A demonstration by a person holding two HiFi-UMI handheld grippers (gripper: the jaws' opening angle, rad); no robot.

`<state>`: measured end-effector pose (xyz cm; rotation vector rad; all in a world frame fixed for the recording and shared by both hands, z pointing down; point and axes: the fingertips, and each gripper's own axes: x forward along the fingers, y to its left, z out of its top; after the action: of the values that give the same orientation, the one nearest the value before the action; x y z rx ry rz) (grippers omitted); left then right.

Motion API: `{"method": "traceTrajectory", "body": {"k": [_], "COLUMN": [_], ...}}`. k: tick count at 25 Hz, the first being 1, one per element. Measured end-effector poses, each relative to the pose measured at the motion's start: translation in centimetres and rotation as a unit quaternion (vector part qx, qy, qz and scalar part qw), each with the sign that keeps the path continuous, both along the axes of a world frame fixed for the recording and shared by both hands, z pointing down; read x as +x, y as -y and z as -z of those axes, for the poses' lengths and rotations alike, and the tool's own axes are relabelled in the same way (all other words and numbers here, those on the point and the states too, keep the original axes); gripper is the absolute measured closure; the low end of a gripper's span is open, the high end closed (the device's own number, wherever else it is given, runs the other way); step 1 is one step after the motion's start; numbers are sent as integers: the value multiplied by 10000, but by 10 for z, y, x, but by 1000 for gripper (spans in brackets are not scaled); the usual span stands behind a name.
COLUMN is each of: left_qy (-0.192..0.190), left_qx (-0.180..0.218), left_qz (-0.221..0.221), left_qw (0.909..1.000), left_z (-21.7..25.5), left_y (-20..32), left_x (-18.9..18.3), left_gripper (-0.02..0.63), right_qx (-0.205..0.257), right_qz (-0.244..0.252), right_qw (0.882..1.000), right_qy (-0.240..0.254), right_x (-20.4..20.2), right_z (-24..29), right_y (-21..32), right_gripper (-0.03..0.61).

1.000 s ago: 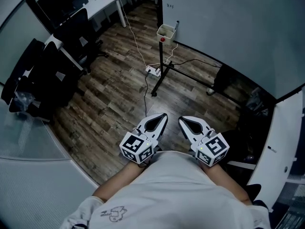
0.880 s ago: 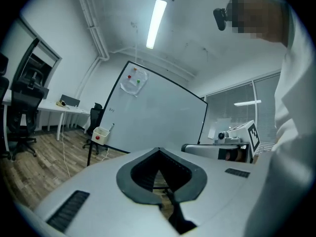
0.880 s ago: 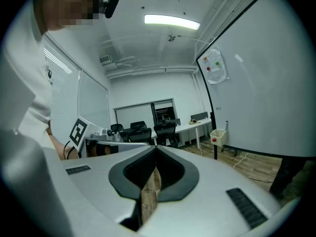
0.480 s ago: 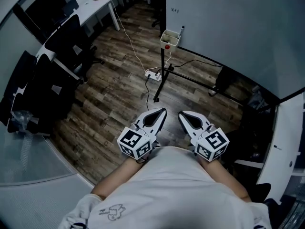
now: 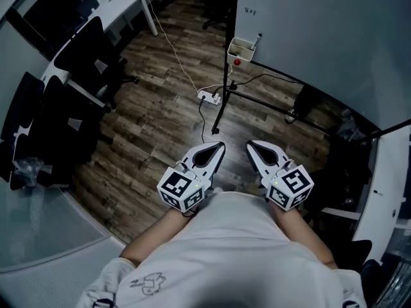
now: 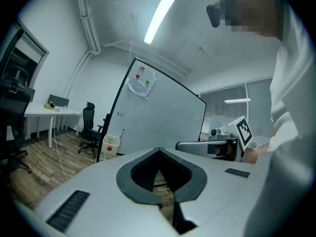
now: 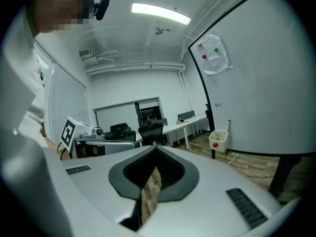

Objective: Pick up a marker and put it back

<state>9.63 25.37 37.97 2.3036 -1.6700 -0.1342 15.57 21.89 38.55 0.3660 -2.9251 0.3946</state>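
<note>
Risk first. The left hand-held gripper (image 5: 215, 151) and the right hand-held gripper (image 5: 255, 147) are held close to the person's body. Each has its jaws pressed together on nothing, so both must open before any grasp. The marker (image 5: 258, 41) stands upright in a small white box (image 5: 241, 49) fixed to the whiteboard's stand, well away from both grippers. Between the person and that box lie a power strip (image 5: 208, 95) and trailing cables, along with the stand's black legs, and a step forward could catch on any of these. The marker is thin, so a careless pinch might let it slip or knock the box.

The room, from the left: black office chairs (image 5: 77, 63), a white counter (image 5: 122, 8) at the far wall, a dark wood-plank floor (image 5: 160, 127), then the large whiteboard (image 5: 308, 31).
</note>
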Motion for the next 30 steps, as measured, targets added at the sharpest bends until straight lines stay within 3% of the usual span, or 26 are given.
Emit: {"method": "traceTrajectory", "body": {"k": [6,17,30], "left_qy": [-89,-146,-133], "left_qx": [-14,-49,-77], "left_qz": [113,345,838], "left_qw": [9999,9993,9964], "left_z": [-1,-5,-9], "left_y": [-15,-29,0], "left_x": [-33,-57,-94], "left_gripper": [609,609,609], "right_qx": [-93,-241,-395], "right_qz": [-12,154,446], "right_qw": [9999,9994,9980], "right_qy": [39,219,219], "right_x": [-28,-57,-90], "right_z": [3,11,0], "right_y": [-6,-5,34], "right_gripper": [566,566,566]}}
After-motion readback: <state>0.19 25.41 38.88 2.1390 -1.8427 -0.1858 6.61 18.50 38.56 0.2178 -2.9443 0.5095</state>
